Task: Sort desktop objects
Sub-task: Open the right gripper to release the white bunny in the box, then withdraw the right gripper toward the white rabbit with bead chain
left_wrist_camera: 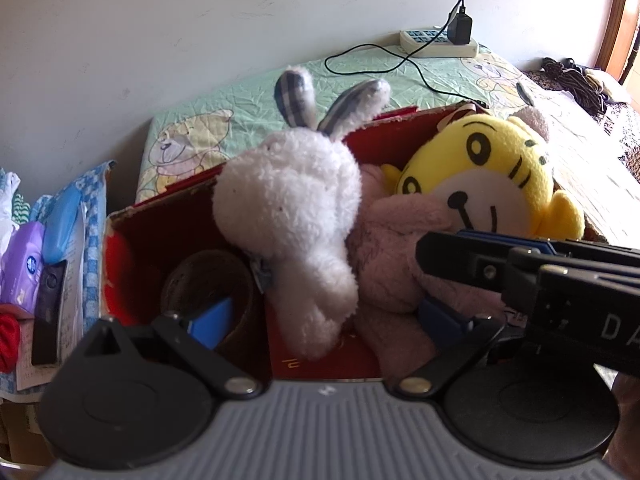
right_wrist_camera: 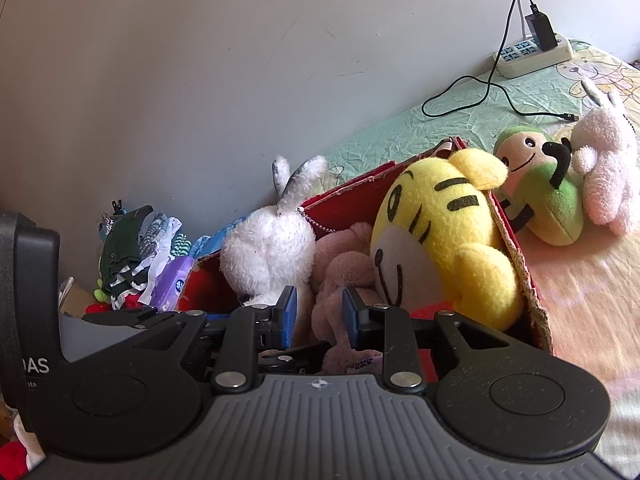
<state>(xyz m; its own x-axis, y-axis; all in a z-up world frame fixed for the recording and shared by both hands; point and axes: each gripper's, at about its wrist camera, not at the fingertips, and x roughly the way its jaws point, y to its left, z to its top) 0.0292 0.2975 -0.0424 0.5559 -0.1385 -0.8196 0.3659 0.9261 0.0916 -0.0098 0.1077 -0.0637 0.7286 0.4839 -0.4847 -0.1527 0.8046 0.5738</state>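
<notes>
With its jaws spread wide around the white plush rabbit [left_wrist_camera: 288, 216] in the red cardboard box [left_wrist_camera: 132, 240], the left gripper [left_wrist_camera: 324, 322] grips nothing, while the right gripper [right_wrist_camera: 318, 314] pinches the pink plush toy [right_wrist_camera: 344, 276], apparently settling it beside the yellow tiger plush [right_wrist_camera: 436, 240].

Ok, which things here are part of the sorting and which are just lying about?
Job:
red box
white rabbit
yellow tiger
pink plush
green plush
pale pink bunny

Lying about:
power strip
black charger
clothes pile
wipes pack
</notes>
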